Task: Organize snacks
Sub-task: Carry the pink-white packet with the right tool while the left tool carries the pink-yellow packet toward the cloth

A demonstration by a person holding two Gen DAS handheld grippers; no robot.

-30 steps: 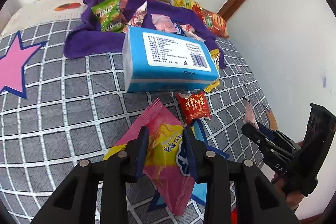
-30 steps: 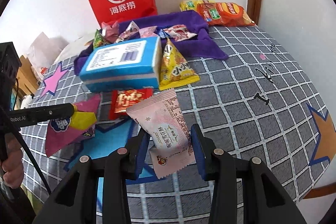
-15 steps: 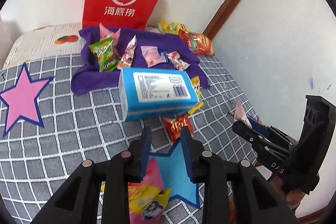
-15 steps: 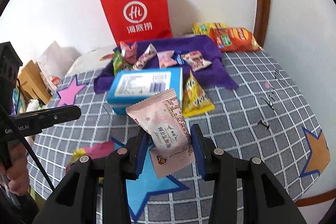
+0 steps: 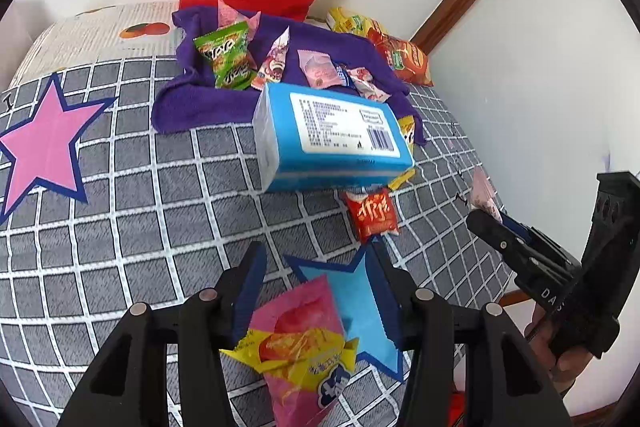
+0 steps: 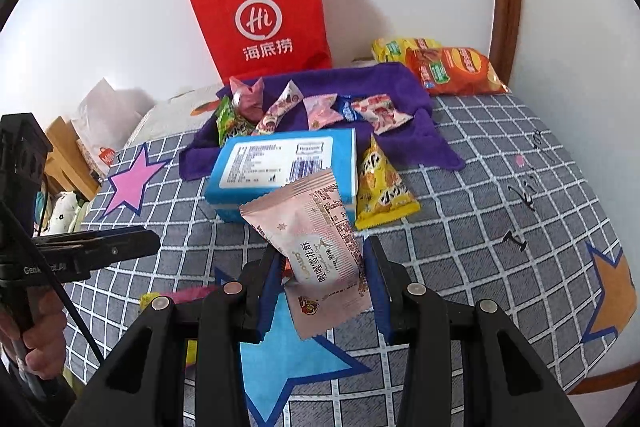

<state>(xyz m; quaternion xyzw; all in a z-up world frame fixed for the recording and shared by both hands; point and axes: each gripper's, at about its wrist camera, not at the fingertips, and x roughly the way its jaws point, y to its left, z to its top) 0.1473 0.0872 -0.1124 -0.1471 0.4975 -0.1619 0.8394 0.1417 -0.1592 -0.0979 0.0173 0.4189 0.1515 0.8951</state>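
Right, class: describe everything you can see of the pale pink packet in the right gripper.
The pale pink packet is a flat, glossy plastic snack wrapper with crimped ends, brown Chinese lettering, fine print and a small round logo near its lower end. It stands tilted, upper end leaning left, lifted above the checked cloth. The right gripper pinches its lower half between blue-padded jaws. Nothing else appears to touch it.

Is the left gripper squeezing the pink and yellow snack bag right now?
No, the left gripper is open, its fingers spread apart, and the pink and yellow snack bag lies loose on the table below.
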